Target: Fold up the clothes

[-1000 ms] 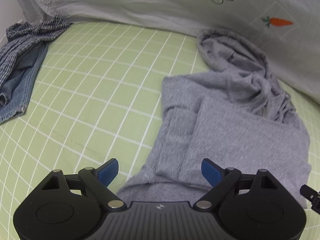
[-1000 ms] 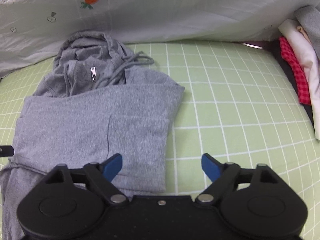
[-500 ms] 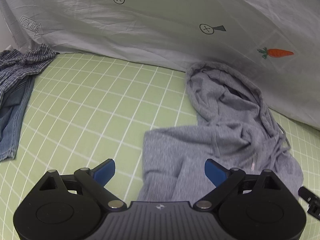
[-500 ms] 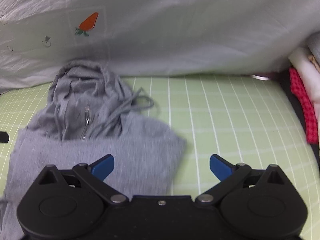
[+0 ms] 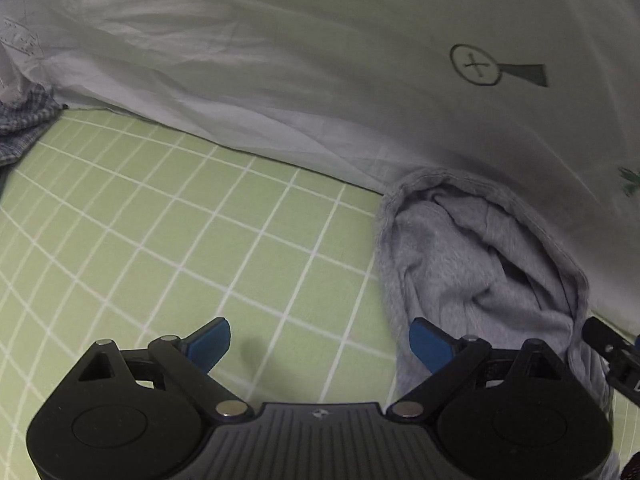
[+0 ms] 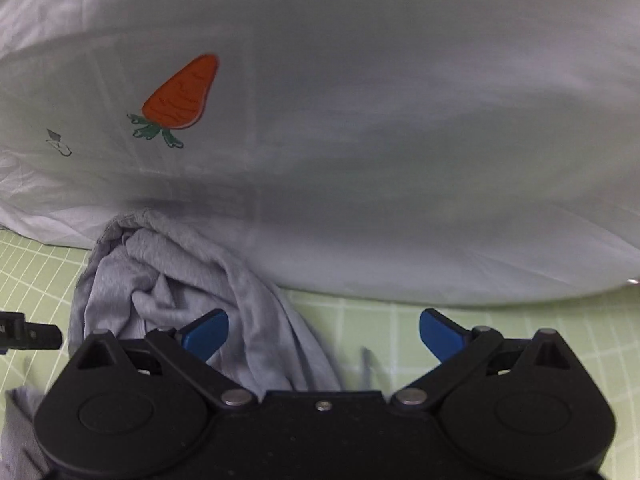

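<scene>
The grey hoodie [image 5: 476, 264] is seen rumpled on the green checked sheet [image 5: 160, 240], its hood end lying against the white quilt [image 5: 320, 80]. The left gripper [image 5: 320, 344] is held with jaws apart and nothing between them; the hoodie lies just to the right, its edge by the right blue pad. The right gripper [image 6: 324, 334] is spread wide, its jaws having just been opening, with hoodie folds [image 6: 180, 280] reaching in at the left pad but not pressed. A carrot print [image 6: 182, 94] is shown on the quilt.
</scene>
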`<state>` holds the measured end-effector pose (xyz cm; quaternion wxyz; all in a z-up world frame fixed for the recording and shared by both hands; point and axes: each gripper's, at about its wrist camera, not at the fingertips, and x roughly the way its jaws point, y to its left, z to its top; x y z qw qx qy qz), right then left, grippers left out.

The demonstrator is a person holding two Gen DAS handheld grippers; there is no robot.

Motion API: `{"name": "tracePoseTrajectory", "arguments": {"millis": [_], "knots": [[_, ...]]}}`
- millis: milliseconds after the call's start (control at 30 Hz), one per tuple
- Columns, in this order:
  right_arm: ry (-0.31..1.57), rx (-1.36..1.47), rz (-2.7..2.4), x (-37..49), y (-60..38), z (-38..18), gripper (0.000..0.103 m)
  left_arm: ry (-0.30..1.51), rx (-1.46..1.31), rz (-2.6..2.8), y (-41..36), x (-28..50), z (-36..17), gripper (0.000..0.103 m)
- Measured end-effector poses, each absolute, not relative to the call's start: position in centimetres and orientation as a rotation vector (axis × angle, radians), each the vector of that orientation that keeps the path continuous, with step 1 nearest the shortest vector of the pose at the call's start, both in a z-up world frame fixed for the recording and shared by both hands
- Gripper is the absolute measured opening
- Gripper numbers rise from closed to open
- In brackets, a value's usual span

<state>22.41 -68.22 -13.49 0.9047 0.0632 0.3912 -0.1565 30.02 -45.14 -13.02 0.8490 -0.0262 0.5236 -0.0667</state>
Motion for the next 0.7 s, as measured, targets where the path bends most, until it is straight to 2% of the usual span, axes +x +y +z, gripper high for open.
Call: {"name": "tracePoseTrajectory", "arguments": {"millis": [67, 167, 367, 500, 700], "knots": [[0.823, 0.097, -0.341, 23.9, -68.0, -14.3, 0.103, 1.11, -0.051, -0.142, -45.6, 30.7, -13.7, 0.099], [0.838, 0.043, -0.396, 25.1, -68.2, -15.0, 0.102, 1.084, 0.032, -0.125, -46.7, 31.1, -14.2, 0.1], [0.774, 0.097, -0.582, 22.4, -71.6, -13.8, 0.102, 1.008, 0.161, -0.02, -46.4, 31.2, -13.7, 0.101], [0.736, 0.117, -0.645, 18.9, -73.5, -11.9, 0.102, 0.931, 0.084, -0.038, -44.8, 30.0, -11.0, 0.101], [0.639, 0.047, -0.661, 13.0, -70.9, -8.1, 0.102, 0.772, 0.054, -0.055, -44.4, 25.9, -5.0, 0.101]]}}
